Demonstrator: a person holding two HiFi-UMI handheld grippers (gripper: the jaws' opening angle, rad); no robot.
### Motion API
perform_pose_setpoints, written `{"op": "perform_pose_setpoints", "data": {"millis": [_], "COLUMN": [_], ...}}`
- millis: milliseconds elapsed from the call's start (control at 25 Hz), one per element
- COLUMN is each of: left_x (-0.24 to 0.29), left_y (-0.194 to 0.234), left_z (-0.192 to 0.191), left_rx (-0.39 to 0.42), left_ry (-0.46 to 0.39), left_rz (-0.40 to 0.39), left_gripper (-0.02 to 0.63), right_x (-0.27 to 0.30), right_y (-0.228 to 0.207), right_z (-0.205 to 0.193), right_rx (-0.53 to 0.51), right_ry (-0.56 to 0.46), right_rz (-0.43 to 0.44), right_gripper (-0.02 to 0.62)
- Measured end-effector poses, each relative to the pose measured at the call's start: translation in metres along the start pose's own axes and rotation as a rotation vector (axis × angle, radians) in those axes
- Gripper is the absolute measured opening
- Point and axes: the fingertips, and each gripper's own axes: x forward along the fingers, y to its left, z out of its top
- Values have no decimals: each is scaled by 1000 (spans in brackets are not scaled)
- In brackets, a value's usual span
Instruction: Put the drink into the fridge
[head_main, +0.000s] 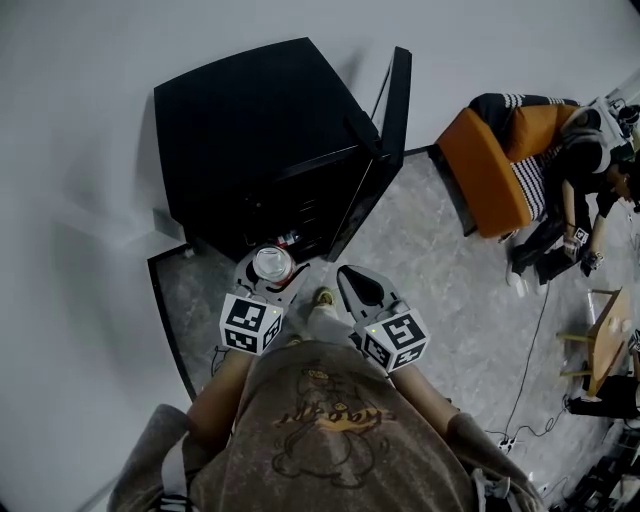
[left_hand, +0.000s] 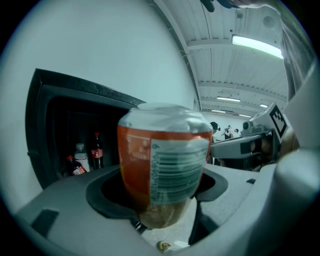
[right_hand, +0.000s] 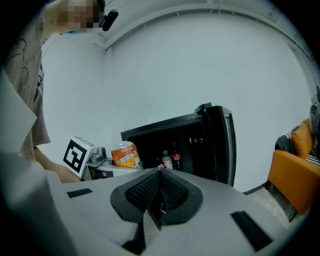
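My left gripper (head_main: 270, 275) is shut on an orange drink can (left_hand: 162, 162), held upright between the pads; the can's silver top (head_main: 272, 264) shows from above. The same can (right_hand: 125, 155) appears at the left in the right gripper view. The small black fridge (head_main: 265, 140) stands on the floor ahead with its door (head_main: 385, 140) swung open to the right. Inside it stand a few bottles (left_hand: 87, 155), also seen as bottles (right_hand: 170, 159) from the right side. My right gripper (head_main: 358, 288) hangs beside the left one, jaws together and empty; its pads (right_hand: 159, 192) touch.
An orange armchair (head_main: 490, 170) with a seated person (head_main: 585, 170) stands at the right. A cable (head_main: 530, 370) runs over the grey floor. A wooden stool (head_main: 605, 340) is at the far right. White wall surrounds the fridge.
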Motion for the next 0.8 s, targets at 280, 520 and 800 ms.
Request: {"op": "perform_pose_setpoints", "data": {"millis": [280,520,800], "left_x": [27,54,85], "left_y": [25,47,67], "left_z": [-15,-29,-47], "left_rx": [37,51,60], "left_ry": [-4,-11,-4], "left_rz": [54,91,135], "left_gripper": [347,347,347], "right_x": [24,36,41], "right_y": [-4,-10,-19], "right_z": [-5,-13,-22], "right_rx": [-13,-11,-9], "right_ry": [25,42,65], "right_rz": [31,29,26], "right_gripper": [21,21,21]}}
